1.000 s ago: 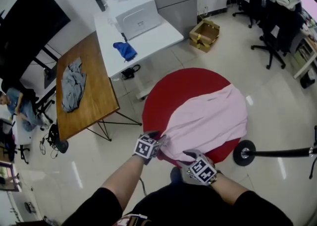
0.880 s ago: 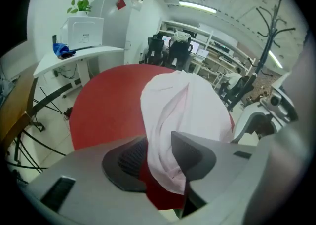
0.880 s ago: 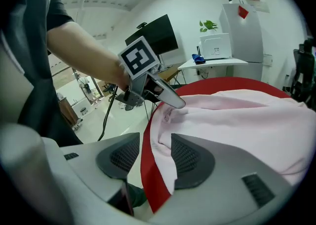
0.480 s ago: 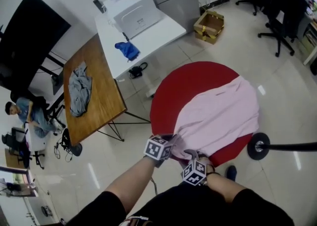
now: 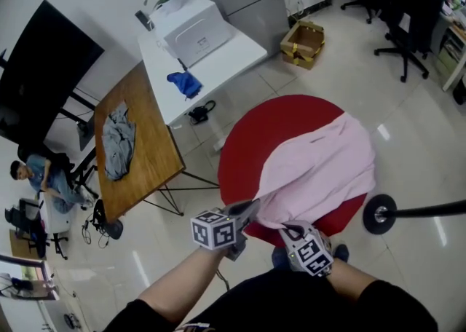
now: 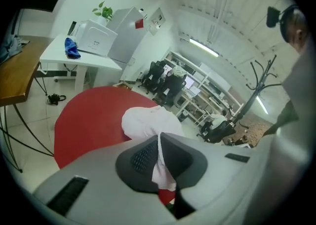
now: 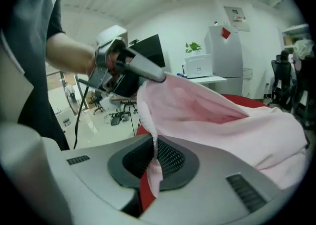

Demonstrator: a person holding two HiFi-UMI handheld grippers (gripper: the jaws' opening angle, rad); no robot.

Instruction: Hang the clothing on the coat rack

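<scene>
A pink garment (image 5: 320, 167) lies spread over a round red table (image 5: 255, 141). My left gripper (image 5: 250, 210) is shut on its near edge and holds that edge raised; in the left gripper view pink cloth (image 6: 160, 169) is pinched between the pads. My right gripper (image 5: 293, 230) has just been closing and is shut on the hem beside it, a strip of cloth (image 7: 154, 165) caught between its jaws. The right gripper view shows the left gripper (image 7: 160, 76) lifting the garment (image 7: 222, 115). The coat rack's base (image 5: 380, 212) stands right of the table, its top (image 6: 261, 76) in the left gripper view.
A wooden table (image 5: 149, 156) with a grey garment (image 5: 116, 130) stands to the left. Behind it is a white table (image 5: 233, 54) carrying a printer (image 5: 195, 28) and a blue cloth (image 5: 183, 83). A cardboard box (image 5: 306, 41), office chairs (image 5: 408, 10) and a seated person (image 5: 36, 174) surround the area.
The left gripper has risen and pulled the garment's near edge up off the table. The right gripper has shifted along the hem and closed on the cloth.
</scene>
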